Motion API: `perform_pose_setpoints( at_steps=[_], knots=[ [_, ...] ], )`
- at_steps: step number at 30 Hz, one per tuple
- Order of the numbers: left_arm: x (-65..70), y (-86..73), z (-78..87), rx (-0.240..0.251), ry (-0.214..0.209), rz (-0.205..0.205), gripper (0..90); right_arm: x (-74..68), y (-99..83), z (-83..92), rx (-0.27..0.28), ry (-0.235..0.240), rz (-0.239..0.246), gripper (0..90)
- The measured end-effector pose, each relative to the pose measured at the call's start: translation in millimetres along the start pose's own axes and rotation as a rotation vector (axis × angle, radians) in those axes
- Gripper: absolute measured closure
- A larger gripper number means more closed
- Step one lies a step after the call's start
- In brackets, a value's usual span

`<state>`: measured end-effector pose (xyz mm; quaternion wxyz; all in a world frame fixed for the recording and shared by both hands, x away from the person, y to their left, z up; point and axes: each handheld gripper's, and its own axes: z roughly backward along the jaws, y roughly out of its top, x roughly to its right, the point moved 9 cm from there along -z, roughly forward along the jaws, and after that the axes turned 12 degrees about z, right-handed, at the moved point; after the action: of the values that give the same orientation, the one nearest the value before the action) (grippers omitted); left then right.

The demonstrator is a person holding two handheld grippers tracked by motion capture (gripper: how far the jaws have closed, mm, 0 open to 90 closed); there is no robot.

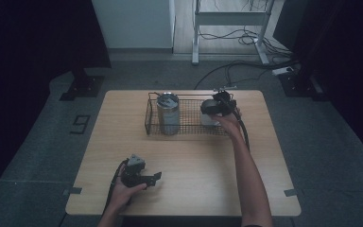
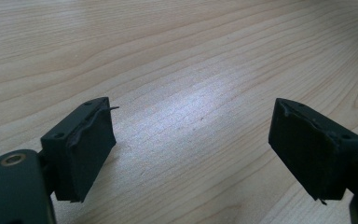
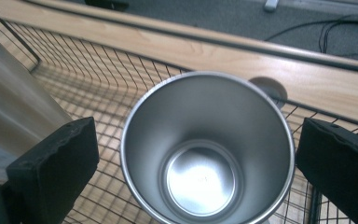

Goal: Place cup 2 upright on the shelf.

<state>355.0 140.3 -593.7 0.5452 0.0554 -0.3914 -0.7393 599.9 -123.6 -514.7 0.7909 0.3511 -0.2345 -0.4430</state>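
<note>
A black wire basket (image 1: 189, 126) stands at the back of the wooden table (image 1: 194, 161). In its left end a tall steel tumbler (image 1: 168, 114) stands upright, and its side also shows at the left edge of the right gripper view (image 3: 9, 93). A smaller steel cup (image 3: 205, 154) stands upright and empty in the basket's right end (image 1: 209, 119). My right gripper (image 1: 212, 113) hangs over that cup, open (image 3: 200, 135), its pads on either side of the rim with a slight gap. My left gripper (image 1: 155, 178) rests near the table's front left, open over bare wood (image 2: 196, 121).
The basket's wire wall (image 3: 98, 70) rises close around the cup. Beyond the table's far edge, cables (image 1: 236, 71) lie on the grey floor near a white desk frame (image 1: 196, 42). Black stands (image 1: 82, 87) sit at the back corners.
</note>
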Motion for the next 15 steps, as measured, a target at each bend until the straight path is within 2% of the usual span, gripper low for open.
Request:
perform_pose_setpoints(
  at_steps=[2,4,6,12,15],
  knots=[
    [-0.1,-0.1,-0.1,0.0,0.001,0.001,14.3,-0.1,3.2,4.3,0.022,-0.003,0.0,0.0],
    [-0.2,-0.1,-0.1,0.0,0.002,0.002,14.4,0.4,6.3,10.4,0.07,-0.021,-0.003,3.1],
    [0.0,-0.3,-0.3,0.0,0.002,0.001,14.4,0.9,7.5,16.5,0.102,-0.018,-0.022,3.6],
    [0.3,-1.5,-1.8,-0.006,0.007,-0.006,14.4,0.9,1.6,26.6,0.125,-0.013,-0.025,4.6],
    [0.5,-1.9,-2.4,-0.008,0.01,-0.007,14.3,0.6,-2.7,30.5,0.119,-0.005,-0.018,4.6]
  ],
)
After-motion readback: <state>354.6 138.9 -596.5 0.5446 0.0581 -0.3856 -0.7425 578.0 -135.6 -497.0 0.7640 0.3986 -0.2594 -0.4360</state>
